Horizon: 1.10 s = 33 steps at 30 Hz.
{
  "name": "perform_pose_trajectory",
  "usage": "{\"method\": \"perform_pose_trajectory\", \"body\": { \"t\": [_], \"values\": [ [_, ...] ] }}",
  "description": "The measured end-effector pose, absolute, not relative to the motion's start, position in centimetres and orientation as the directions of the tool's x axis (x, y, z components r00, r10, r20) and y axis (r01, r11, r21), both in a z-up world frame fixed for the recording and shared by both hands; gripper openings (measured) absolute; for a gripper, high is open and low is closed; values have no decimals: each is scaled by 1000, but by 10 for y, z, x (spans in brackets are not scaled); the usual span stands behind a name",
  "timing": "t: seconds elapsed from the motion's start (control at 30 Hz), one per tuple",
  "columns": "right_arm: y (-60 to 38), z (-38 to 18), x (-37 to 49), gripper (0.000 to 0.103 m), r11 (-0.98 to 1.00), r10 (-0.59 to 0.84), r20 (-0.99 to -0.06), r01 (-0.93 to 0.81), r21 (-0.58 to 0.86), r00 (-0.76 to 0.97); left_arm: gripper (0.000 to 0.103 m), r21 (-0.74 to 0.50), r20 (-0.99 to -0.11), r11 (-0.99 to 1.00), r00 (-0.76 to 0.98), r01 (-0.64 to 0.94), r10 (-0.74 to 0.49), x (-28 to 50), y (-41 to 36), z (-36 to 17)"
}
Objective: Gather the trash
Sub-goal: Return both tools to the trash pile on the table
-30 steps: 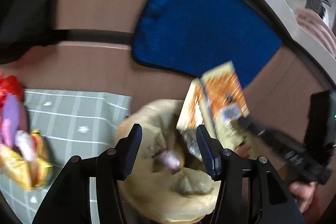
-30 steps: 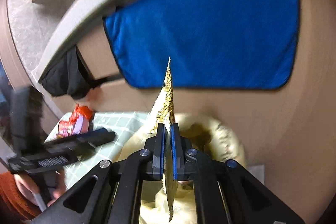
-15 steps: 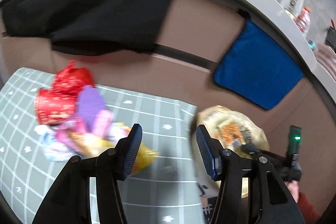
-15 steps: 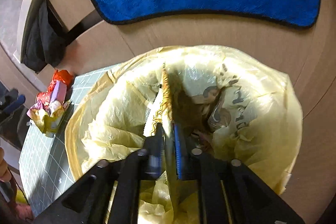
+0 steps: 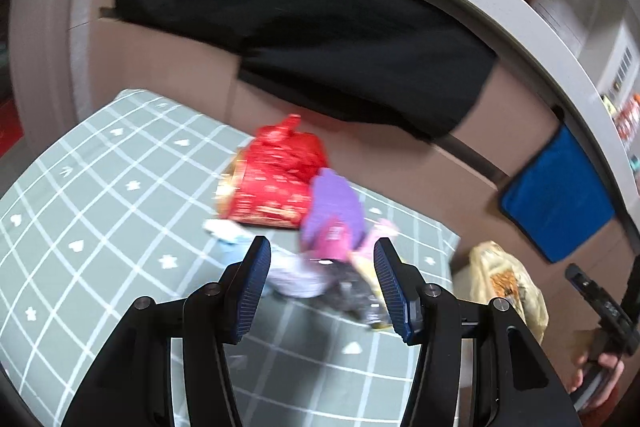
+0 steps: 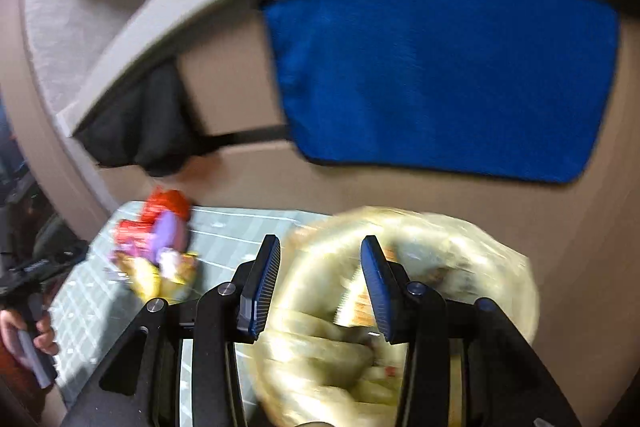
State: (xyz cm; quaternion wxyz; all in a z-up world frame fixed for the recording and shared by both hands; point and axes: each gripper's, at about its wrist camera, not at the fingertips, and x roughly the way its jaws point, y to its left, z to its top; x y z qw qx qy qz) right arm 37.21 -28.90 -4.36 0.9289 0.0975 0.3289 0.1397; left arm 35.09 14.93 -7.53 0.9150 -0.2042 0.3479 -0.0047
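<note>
A: How are the jaws set?

B: On the left gripper [image 5: 322, 285] they are spread apart with nothing gripped, above the pile of wrappers [image 5: 304, 223] seen on the checked mat [image 5: 100, 227]. On the right gripper [image 6: 320, 287] they are likewise spread and empty, over the yellow trash bag [image 6: 440, 267].

A: Where is the trash found?

B: A red packet [image 5: 276, 179] and a purple packet [image 5: 332, 215] are heaped near the mat's far edge. The bag is seen just beside the mat's right edge, with an orange wrapper [image 6: 360, 303] lying inside it, below the blue cloth [image 6: 440, 75].
</note>
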Motion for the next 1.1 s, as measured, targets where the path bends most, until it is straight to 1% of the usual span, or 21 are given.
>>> {"method": "perform_pose_trajectory", "body": {
  "t": [0.2,0.43,0.6,0.67,0.77,0.87,0.97,1.1],
  "values": [
    [-226,-36,378,40,903,429,-570,-326,278,701,55,-387,-642,908,754,-163,-138,338,180,-85],
    [-171,-48,384,40,871,482,-604,-420,253,635,55,-428,-642,900,727,-80,-242,344,187,-99],
    [-157,-58,380,40,860,496,-617,-444,252,610,55,-406,-637,912,734,-58,-237,369,187,-102],
    [-153,-61,380,41,854,502,-625,-458,247,598,54,-430,-651,902,707,-44,-276,379,185,-106],
    [-148,-67,378,41,851,491,-643,-481,211,588,55,-506,-645,862,670,-16,-367,382,174,-113],
    [-148,-75,382,41,859,477,-654,-470,205,587,55,-548,-638,836,654,-16,-406,383,156,-114],
    [-155,-80,389,41,861,488,-650,-443,250,583,55,-540,-647,840,665,-56,-372,392,138,-112],
    [-163,-81,390,41,867,487,-640,-420,269,594,54,-463,-690,878,672,-122,-270,413,121,-118]
  ]
}}
